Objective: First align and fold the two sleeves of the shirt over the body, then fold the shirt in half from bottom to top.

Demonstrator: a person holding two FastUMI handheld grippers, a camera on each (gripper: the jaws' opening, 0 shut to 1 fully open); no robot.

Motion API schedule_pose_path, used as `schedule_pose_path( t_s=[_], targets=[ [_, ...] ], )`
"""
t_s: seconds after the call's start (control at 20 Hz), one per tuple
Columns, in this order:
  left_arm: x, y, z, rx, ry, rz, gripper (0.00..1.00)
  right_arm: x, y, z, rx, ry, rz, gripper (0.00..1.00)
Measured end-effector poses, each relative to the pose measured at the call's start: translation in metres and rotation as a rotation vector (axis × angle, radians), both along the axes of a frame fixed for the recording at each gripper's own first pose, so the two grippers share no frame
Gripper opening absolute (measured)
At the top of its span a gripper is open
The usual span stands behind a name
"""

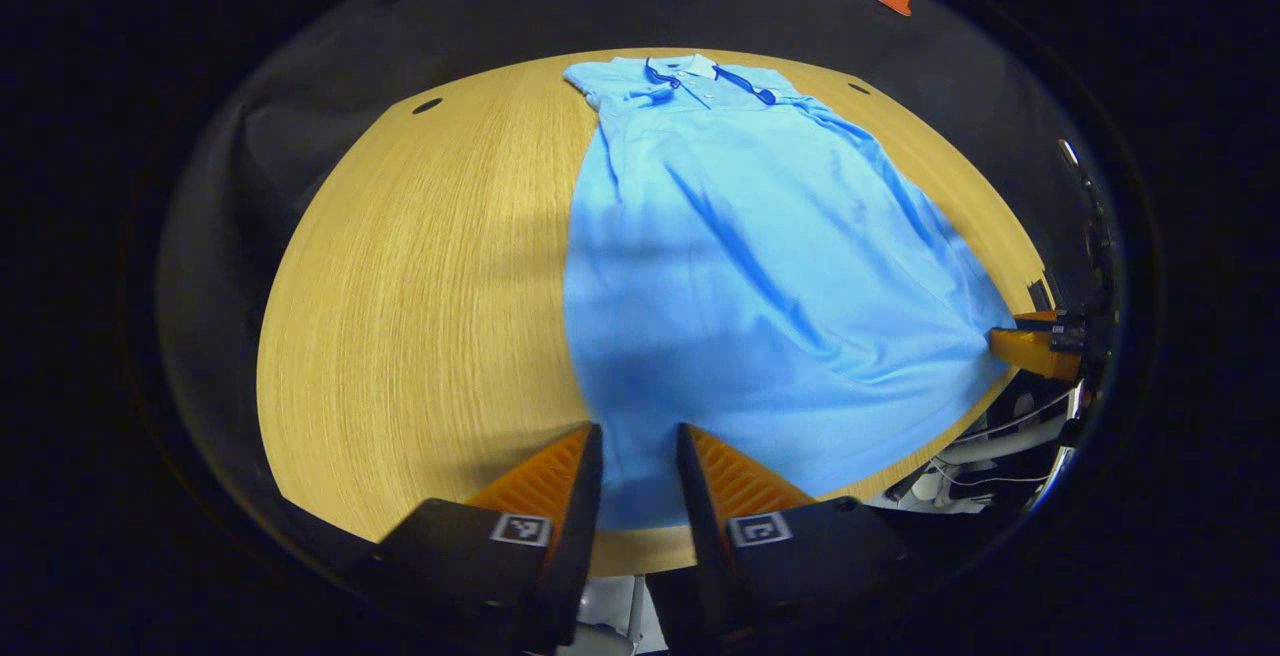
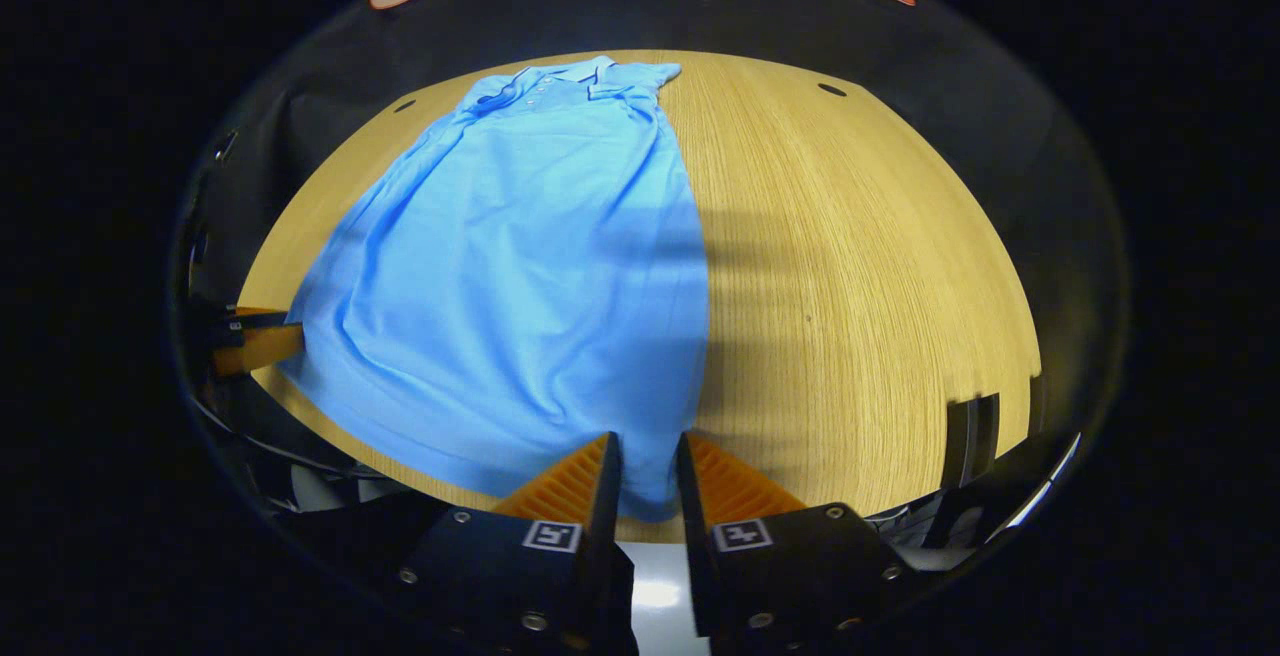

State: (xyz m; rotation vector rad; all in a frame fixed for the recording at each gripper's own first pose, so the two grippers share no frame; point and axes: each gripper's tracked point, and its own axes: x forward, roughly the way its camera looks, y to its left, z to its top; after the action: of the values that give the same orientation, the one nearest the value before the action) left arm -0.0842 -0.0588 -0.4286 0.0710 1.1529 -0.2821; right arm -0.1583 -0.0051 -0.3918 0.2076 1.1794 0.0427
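Left gripper (image 1: 640, 461) sits at the near edge of the table (image 1: 420, 316), fingers drawn close with the hem corner of the blue shirt (image 1: 740, 276) pinched between them; right gripper (image 2: 648, 471) likewise nearly closed on the opposite hem corner. Shirt lies flat along the table, sleeves already folded in over the body, collar (image 1: 690, 71) at the far end, hem at the near edge. Each gripper also appears at the far side of the other's view.

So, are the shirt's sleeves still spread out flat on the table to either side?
No: in the left gripper view the shirt lies as a narrow body on the table, sleeves already folded in near the collar.
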Motion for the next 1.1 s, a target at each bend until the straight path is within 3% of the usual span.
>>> schedule_pose_path(
  t_s=[0.1,0.2,0.25,0.35,0.75,0.9,1.1],
  targets=[
    [0.000,-0.003,0.000,0.024,-0.010,0.023,0.10,0.005,0.004,0.001,0.046,0.011,-0.033,0.11],
    [0.001,-0.008,0.008,0.000,-0.015,0.065,0.10,0.006,0.015,0.005,0.180,0.024,-0.045,0.03],
    [0.009,-0.008,0.023,-0.018,-0.044,0.075,0.04,0.016,0.018,0.018,0.255,-0.022,-0.065,0.02],
    [0.020,-0.004,0.047,-0.035,-0.092,0.101,0.04,0.031,0.016,0.036,0.305,-0.081,-0.096,0.02],
    [0.066,-0.007,0.129,-0.086,-0.261,0.133,0.04,0.076,0.012,0.093,0.351,-0.254,-0.061,0.01],
    [0.105,-0.014,0.164,-0.114,-0.337,0.143,0.05,0.106,0.007,0.118,0.421,-0.297,-0.121,0.01],
    [0.154,-0.017,0.188,-0.140,-0.406,0.150,0.04,0.155,-0.014,0.144,0.423,-0.353,-0.155,0.01]
  ],
)
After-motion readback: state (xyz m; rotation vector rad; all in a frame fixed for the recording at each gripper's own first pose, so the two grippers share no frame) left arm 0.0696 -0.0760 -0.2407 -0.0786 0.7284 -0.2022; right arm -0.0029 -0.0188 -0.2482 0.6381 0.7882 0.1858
